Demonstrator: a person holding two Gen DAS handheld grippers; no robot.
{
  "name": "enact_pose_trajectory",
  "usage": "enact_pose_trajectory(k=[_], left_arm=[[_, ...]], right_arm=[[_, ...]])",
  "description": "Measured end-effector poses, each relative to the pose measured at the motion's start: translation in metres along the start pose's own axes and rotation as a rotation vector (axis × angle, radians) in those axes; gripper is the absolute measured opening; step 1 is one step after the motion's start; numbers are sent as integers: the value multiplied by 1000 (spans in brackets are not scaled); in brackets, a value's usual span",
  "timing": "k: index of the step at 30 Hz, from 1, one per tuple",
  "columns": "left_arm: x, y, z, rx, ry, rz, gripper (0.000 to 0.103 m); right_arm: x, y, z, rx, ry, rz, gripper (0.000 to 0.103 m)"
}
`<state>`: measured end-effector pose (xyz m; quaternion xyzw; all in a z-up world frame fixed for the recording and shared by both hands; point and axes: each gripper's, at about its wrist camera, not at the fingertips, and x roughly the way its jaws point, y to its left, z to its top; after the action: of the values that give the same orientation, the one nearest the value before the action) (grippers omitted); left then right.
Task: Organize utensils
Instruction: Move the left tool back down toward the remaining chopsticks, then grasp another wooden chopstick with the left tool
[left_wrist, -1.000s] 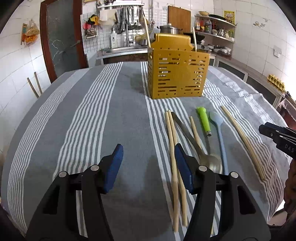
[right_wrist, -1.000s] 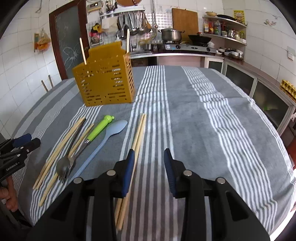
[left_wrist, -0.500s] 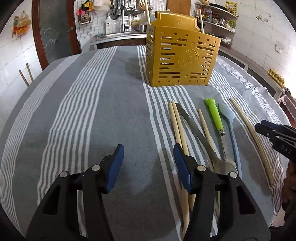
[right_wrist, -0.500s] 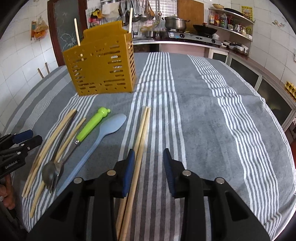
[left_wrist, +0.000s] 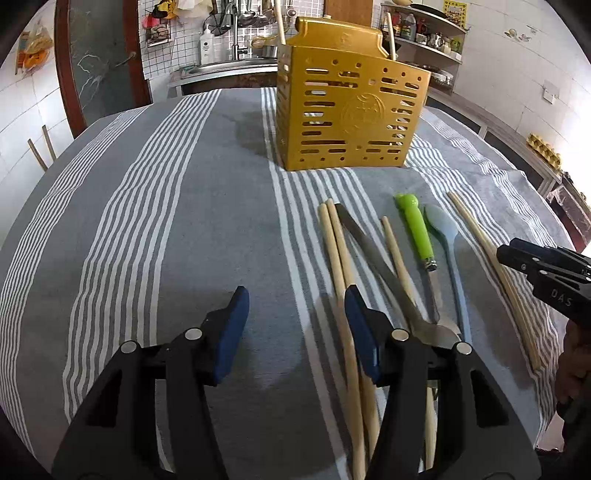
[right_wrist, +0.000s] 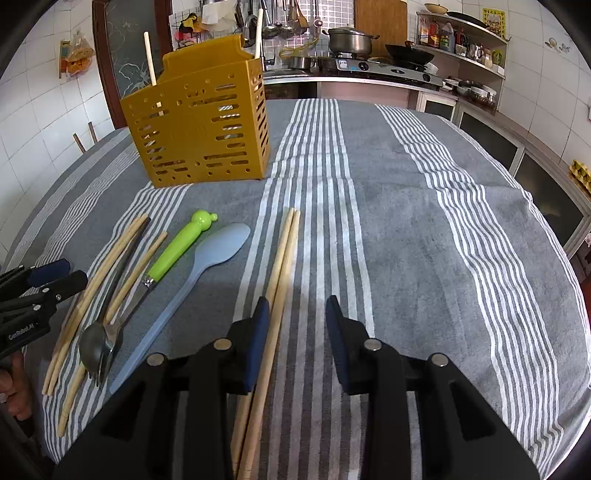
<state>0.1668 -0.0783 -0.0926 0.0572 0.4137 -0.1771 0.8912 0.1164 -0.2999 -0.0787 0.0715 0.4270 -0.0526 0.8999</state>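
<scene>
A yellow slotted utensil holder (left_wrist: 351, 110) (right_wrist: 199, 129) stands on the striped cloth with two sticks upright in it. In front of it lie a chopstick pair (left_wrist: 340, 266), a metal spoon (left_wrist: 388, 280), a single chopstick (left_wrist: 397, 251), a green-handled knife (left_wrist: 417, 229) (right_wrist: 177, 247), a pale blue spatula (left_wrist: 448, 243) (right_wrist: 207, 262) and another chopstick pair (right_wrist: 282, 254) (left_wrist: 491, 266). My left gripper (left_wrist: 295, 306) is open and empty, its right finger over the left chopstick pair. My right gripper (right_wrist: 295, 317) is open and empty, its left finger over the right chopstick pair.
The table carries a grey cloth with white stripes (left_wrist: 147, 221). Behind it are a kitchen counter with a sink (left_wrist: 229, 66), a stove with a pot (right_wrist: 351, 40), shelves (right_wrist: 461, 37) and a dark door (left_wrist: 99, 55). The table's edge drops off at right (right_wrist: 554, 258).
Both grippers have moved forward and lower toward the utensils; the holder looms larger. Both stay open and empty.
</scene>
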Motion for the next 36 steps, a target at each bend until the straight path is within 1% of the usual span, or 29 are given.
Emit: enact_pose_trajectory(k=[7, 10, 13, 20, 27, 30, 32, 33, 34, 35, 36], left_arm=[[13, -7, 0, 28, 37, 28, 53], [19, -7, 7, 31, 51, 34, 53], [28, -8, 17, 49, 75, 57, 53], [48, -8, 43, 60, 103, 37, 53], [59, -15, 53, 68, 109, 40, 52], [59, -19, 51, 77, 108, 39, 41], [58, -21, 50, 84, 117, 20, 26], [58, -21, 50, 84, 121, 13, 21], [58, -21, 51, 86, 123, 11, 9], [58, -22, 51, 84, 124, 13, 6], [59, -22, 51, 80, 121, 15, 5]], right_arm=[[2, 1, 0, -10, 2, -3, 32], [7, -2, 5, -2, 16, -4, 32], [16, -4, 13, 7, 40, 3, 32], [39, -1, 36, -5, 81, 1, 32], [52, 5, 45, -20, 120, -13, 31], [50, 8, 43, -28, 124, -25, 30], [49, 12, 42, -43, 133, -23, 25], [48, 13, 42, -46, 135, -20, 21], [48, 14, 41, -47, 137, -13, 18], [48, 14, 40, -49, 136, -14, 15], [48, 16, 40, -50, 131, -18, 11]])
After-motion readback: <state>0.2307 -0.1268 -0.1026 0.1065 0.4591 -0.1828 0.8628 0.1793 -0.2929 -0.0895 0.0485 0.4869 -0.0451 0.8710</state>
